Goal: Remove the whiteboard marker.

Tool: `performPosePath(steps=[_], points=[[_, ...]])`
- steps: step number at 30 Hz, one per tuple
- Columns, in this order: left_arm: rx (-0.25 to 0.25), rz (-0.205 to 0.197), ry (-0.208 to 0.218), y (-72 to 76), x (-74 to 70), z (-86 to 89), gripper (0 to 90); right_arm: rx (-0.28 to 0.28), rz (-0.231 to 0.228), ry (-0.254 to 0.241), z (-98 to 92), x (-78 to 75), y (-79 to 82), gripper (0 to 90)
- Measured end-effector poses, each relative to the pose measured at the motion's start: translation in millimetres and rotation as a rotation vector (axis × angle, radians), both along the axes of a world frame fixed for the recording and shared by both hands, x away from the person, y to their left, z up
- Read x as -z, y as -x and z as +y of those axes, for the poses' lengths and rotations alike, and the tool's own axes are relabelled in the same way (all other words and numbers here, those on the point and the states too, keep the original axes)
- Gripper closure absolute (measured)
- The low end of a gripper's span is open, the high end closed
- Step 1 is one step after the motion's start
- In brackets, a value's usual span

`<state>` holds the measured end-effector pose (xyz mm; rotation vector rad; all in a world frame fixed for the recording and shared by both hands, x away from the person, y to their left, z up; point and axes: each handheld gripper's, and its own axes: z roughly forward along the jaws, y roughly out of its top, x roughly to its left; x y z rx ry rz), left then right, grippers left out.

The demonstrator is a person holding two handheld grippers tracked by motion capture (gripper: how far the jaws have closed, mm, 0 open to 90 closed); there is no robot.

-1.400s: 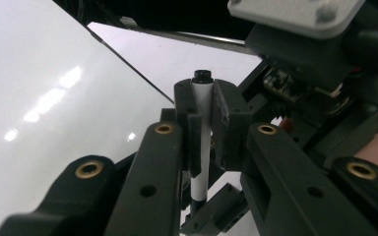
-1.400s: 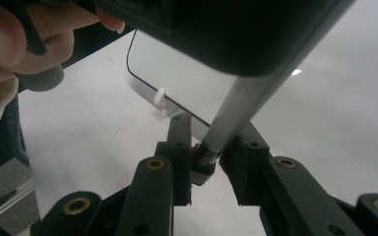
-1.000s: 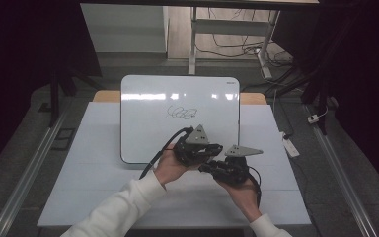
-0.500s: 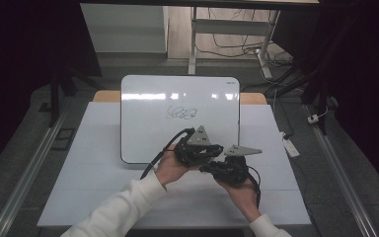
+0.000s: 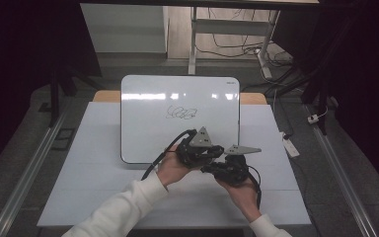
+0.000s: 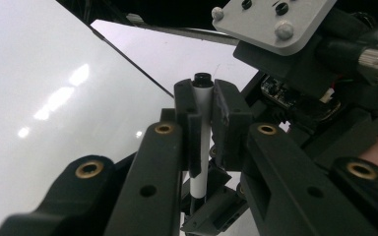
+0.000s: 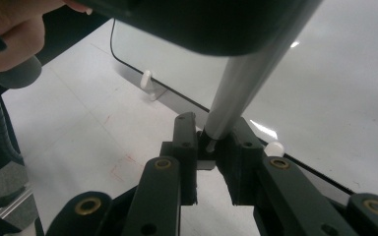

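Marker (image 6: 200,129) pinched upright between the left gripper's (image 6: 204,105) jaws, black end poking out past the tips, held over the near right corner of the whiteboard (image 5: 177,106). Far end of it clamped in the right gripper (image 7: 211,142), jaws closed on the tip. Both grippers touching, just above the table (image 5: 94,168).

A flat white rectangular worktop (image 5: 94,163) carries a white rounded-corner whiteboard (image 5: 148,113) with a black scribble, lying against its far edge, centred.
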<state>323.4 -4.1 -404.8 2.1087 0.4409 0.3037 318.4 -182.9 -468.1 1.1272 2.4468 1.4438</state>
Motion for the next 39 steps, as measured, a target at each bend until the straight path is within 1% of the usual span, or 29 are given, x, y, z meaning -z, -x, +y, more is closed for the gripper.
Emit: performPosePath(steps=[3,4,5,6,7,8,9,10,11,12,13,14,16,17,18,19,20,22,23,24,25,26,27,29,31,34,36,39], points=[[0.001,-0.006,0.007,0.5,-0.3,0.2,81.3,0.003,-0.006,-0.001,-0.6,-0.1,0.2,77.2],[0.004,-0.007,0.003,0.6,-0.6,0.6,81.3,0.007,-0.013,-0.001,-0.8,-0.1,0.6,77.4],[0.005,0.008,0.008,0.0,-0.2,1.1,81.0,0.003,-0.008,-0.008,-1.1,0.6,0.4,77.6],[0.005,0.008,0.008,0.0,-0.2,1.1,79.8,0.003,-0.008,-0.008,-1.1,0.6,0.4,77.6],[0.01,0.03,0.026,-1.2,0.0,2.7,77.6,-0.01,-0.009,-0.015,-1.1,1.9,0.1,77.7],[0.004,0.052,0.053,-1.9,-0.4,6.8,69.7,-0.012,-0.009,-0.018,-0.9,2.2,0.2,77.8],[0.004,0.052,0.053,-1.9,-0.4,6.8,60.9,-0.015,-0.013,-0.019,-0.4,2.2,0.2,77.8],[-0.004,0.059,0.064,-1.4,-0.9,10.5,52.9,-0.015,-0.013,-0.019,-0.4,2.2,0.2,77.8],[-0.015,0.058,0.073,0.0,-1.4,16.0,47.6,-0.025,-0.024,-0.025,-0.3,1.0,0.3,77.8],[-0.034,0.061,0.084,2.1,-1.8,22.8,47.6,-0.025,-0.024,-0.025,-0.3,1.0,0.3,77.8],[-0.05,0.061,0.09,4.3,-2.0,31.3,40.8,-0.026,-0.045,-0.038,-1.6,-0.8,-0.4,77.8],[-0.066,0.063,0.095,6.9,-1.9,41.1,39.3,-0.028,-0.049,-0.052,-2.1,-1.7,-0.9,77.7],[-0.097,0.068,0.091,13.0,-0.7,62.7,37.3,-0.028,-0.062,-0.062,-3.7,-2.8,-2.4,77.7],[-0.113,0.076,0.09,16.6,0.7,74.3,37.3,-0.028,-0.062,-0.062,-3.7,-2.8,-2.4,77.7],[-0.134,0.09,0.094,21.2,3.4,89.4,37.0,-0.029,-0.069,-0.073,-4.5,-3.0,-3.0,77.7],[-0.146,0.101,0.098,24.3,5.5,98.8,36.5,-0.028,-0.092,-0.077,-5.8,-3.4,-3.9,77.7],[-0.163,0.113,0.101,29.0,9.2,111.8,36.5,-0.028,-0.092,-0.077,-5.8,-3.4,-3.9,77.7],[-0.204,0.135,0.103,40.0,18.9,138.5,36.1,-0.029,-0.114,-0.084,-7.5,-4.1,-4.5,77.7],[-0.23,0.144,0.104,45.9,24.6,151.8,35.5,-0.023,-0.135,-0.087,-9.1,-5.3,-4.9,77.6],[-0.253,0.154,0.109,51.7,30.4,165.5,35.5,-0.023,-0.135,-0.087,-9.1,-5.3,-4.9,77.6],[-0.278,0.166,0.114,57.0,36.3,178.6,35.7,-0.026,-0.141,-0.093,-10.0,-5.8,-5.2,77.6],[-0.305,0.176,0.117,62.1,41.8,190.9,35.8,-0.023,-0.159,-0.106,-11.7,-6.8,-5.3,77.6],[-0.331,0.184,0.123,67.0,47.4,202.1,35.9,-0.023,-0.167,-0.109,-12.1,-7.4,-5.4,77.7],[-0.369,0.215,0.129,74.4,57.7,220.8,35.8,-0.022,-0.175,-0.109,-12.4,-8.0,-5.4,77.7],[-0.404,0.228,0.122,80.9,67.2,233.7,35.3,-0.023,-0.197,-0.116,-12.6,-9.5,-4.9,77.7],[-0.445,0.25,0.117,86.9,80.6,244.7,33.7,-0.024,-0.21,-0.121,-12.4,-10.0,-4.4,77.7],[-0.464,0.257,0.115,88.2,87.1,248.0,33.0,-0.019,-0.22,-0.121,-12.2,-10.6,-4.8,77.7],[-0.47,0.258,0.096,88.6,93.4,248.9,32.3,-0.016,-0.234,-0.119,-11.1,-10.4,-7.1,77.7]])
